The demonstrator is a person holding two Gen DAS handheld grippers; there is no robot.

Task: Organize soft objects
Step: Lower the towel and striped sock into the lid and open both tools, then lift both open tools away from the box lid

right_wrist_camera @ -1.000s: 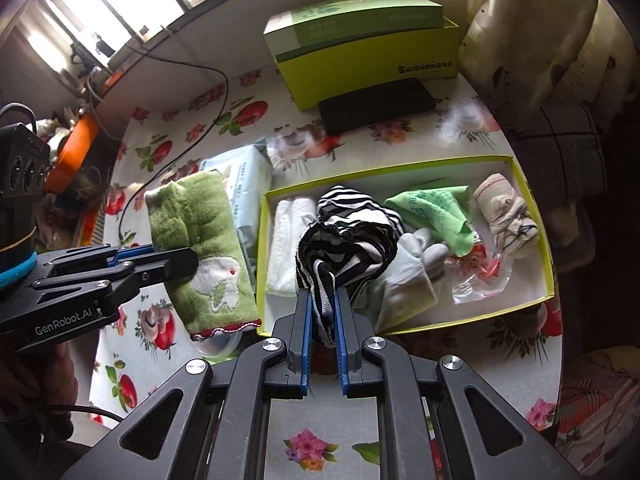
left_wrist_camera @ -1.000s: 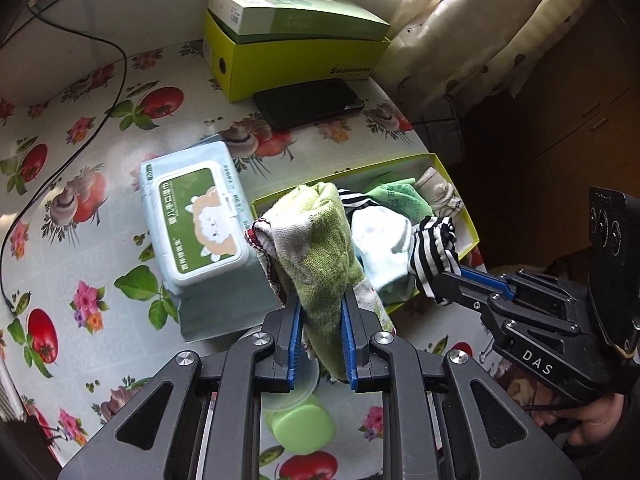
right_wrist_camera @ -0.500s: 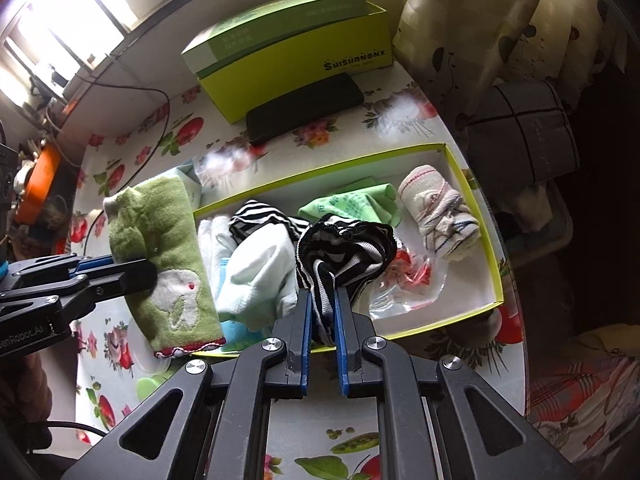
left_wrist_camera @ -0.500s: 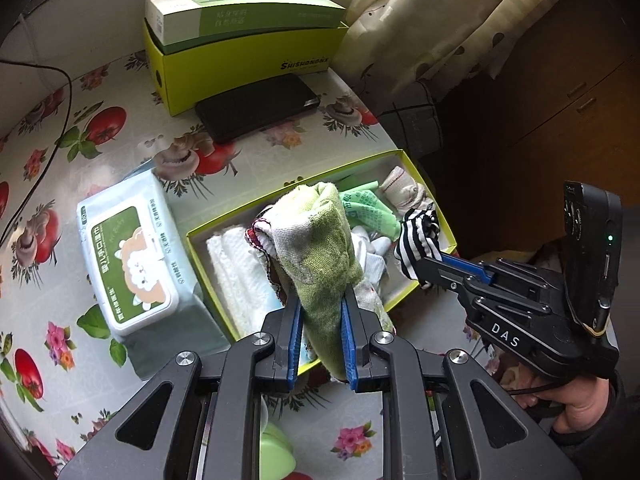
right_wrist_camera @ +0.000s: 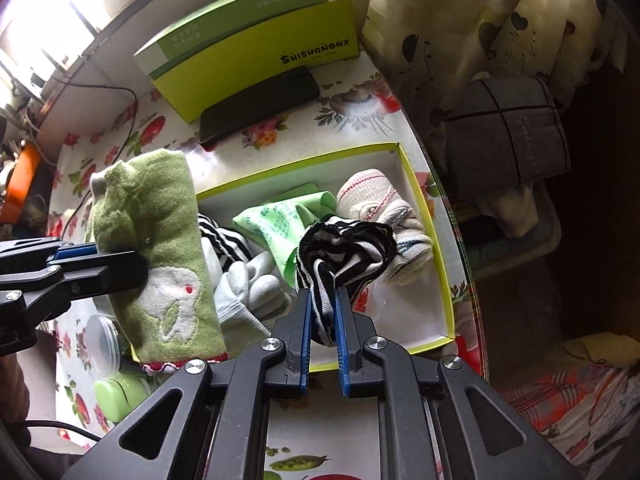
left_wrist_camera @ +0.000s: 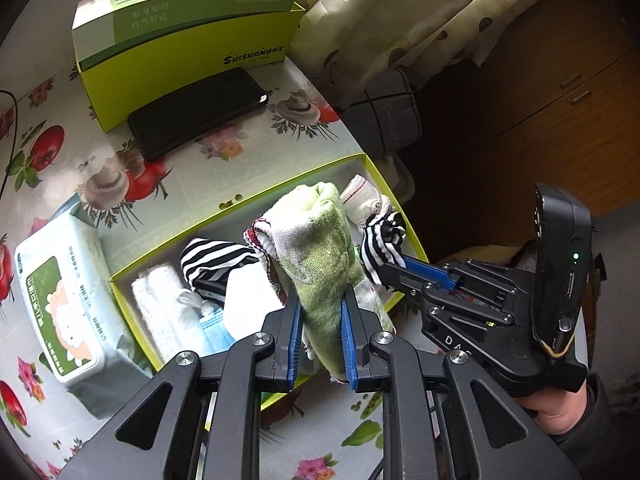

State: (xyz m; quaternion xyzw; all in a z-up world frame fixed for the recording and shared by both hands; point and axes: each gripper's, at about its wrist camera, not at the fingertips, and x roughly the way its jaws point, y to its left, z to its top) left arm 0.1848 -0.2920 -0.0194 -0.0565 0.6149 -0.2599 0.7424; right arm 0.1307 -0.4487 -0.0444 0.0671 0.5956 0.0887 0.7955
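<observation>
Left wrist: tray (left_wrist_camera: 256, 196) near the table's right edge already stocked with socks and cloths; two pieces not yet in. Left gripper (left_wrist_camera: 320, 320) clamped on the green towel (left_wrist_camera: 320, 252), held up over the tray's near wall.

Right wrist: right gripper (right_wrist_camera: 323, 312) jaws just easing apart, striped sock (right_wrist_camera: 344, 244) between them, pads seemingly touching it, above the tray's right half.

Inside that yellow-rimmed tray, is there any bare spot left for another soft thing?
Yes: the tray is bare in its near right corner, between the rolled sock and the rim. Its left and middle are crowded with the white glove, green cloth and other pieces.
</observation>
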